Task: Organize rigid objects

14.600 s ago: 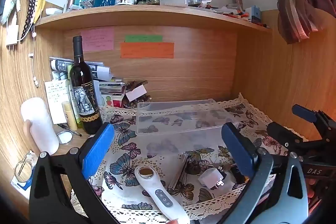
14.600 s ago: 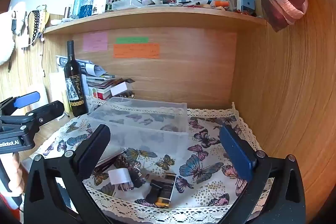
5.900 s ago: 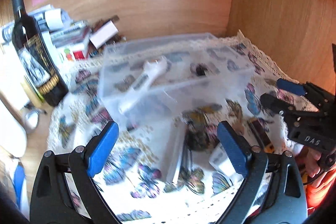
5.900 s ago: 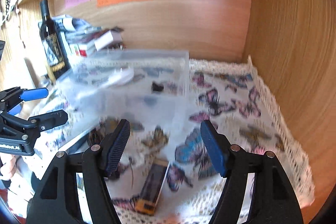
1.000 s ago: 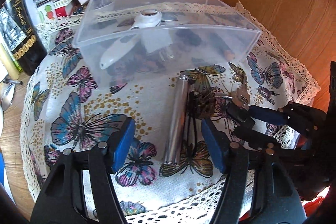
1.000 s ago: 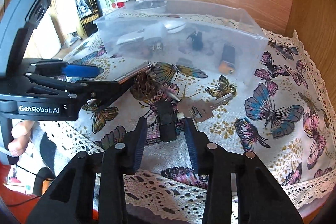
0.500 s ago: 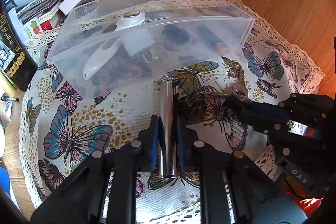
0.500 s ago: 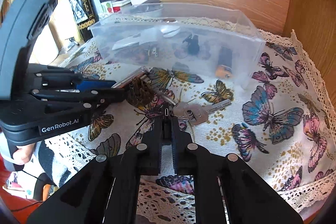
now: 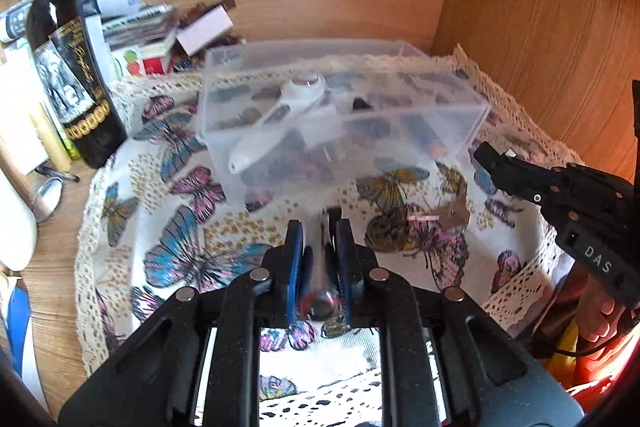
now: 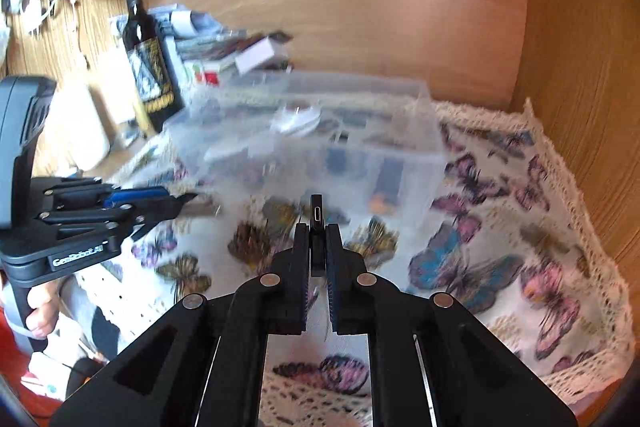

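Note:
My left gripper (image 9: 318, 227) is shut on a silver metal tube (image 9: 320, 267) and holds it above the butterfly cloth. My right gripper (image 10: 317, 231) is shut on a small black adapter (image 10: 317, 215) with a port at its tip, lifted off the cloth; it also shows at the right of the left wrist view (image 9: 496, 157). The clear plastic box (image 9: 340, 119) behind holds a white handheld device (image 9: 276, 131), a white plug and small dark items. A bunch of keys (image 9: 448, 215) and a dark pinecone-like item (image 9: 388, 227) lie on the cloth.
A wine bottle (image 9: 72, 83) stands at the left with stacked books and boxes (image 9: 160, 31) behind it. Wooden walls close the back and right. The lace-edged cloth (image 10: 520, 227) covers the desk. The left gripper shows at the left of the right wrist view (image 10: 176, 199).
Both grippers have risen from the cloth with their loads: the left with the silver tube, the right with the black adapter. The keys stayed on the cloth.

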Tool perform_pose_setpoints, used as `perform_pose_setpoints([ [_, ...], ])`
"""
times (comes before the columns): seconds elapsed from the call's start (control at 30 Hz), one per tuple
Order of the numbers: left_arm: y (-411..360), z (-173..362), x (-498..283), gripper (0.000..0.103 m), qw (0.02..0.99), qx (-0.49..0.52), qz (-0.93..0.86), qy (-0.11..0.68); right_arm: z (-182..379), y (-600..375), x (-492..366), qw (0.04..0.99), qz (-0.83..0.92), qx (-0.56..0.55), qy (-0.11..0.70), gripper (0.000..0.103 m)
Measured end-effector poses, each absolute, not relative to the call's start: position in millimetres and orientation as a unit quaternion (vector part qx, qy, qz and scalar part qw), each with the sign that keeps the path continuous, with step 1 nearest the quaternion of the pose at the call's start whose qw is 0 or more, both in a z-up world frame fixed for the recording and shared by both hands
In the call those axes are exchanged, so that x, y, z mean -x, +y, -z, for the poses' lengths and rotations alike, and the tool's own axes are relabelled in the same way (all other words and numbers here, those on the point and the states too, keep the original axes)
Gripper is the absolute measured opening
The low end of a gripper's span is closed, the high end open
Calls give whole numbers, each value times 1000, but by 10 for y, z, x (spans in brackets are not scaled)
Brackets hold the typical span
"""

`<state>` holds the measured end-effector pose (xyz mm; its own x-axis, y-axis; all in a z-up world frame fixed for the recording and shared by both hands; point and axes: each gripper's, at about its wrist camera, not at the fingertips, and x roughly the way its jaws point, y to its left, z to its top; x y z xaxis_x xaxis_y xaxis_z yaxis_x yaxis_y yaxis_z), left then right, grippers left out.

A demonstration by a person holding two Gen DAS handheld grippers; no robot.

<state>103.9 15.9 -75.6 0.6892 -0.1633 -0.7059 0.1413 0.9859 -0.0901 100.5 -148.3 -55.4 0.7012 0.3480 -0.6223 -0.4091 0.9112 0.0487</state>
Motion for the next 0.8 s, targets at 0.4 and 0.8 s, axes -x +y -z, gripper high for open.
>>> perform_pose_setpoints([
  [0.4,309,350,-1116,15,935,30,83,343,211,-1580,-1244,941,-195,33,276,7],
  [0.8,401,-265,-1405,15,961,14,63,270,49,-1552,-1551,947,-198,32,252,7],
])
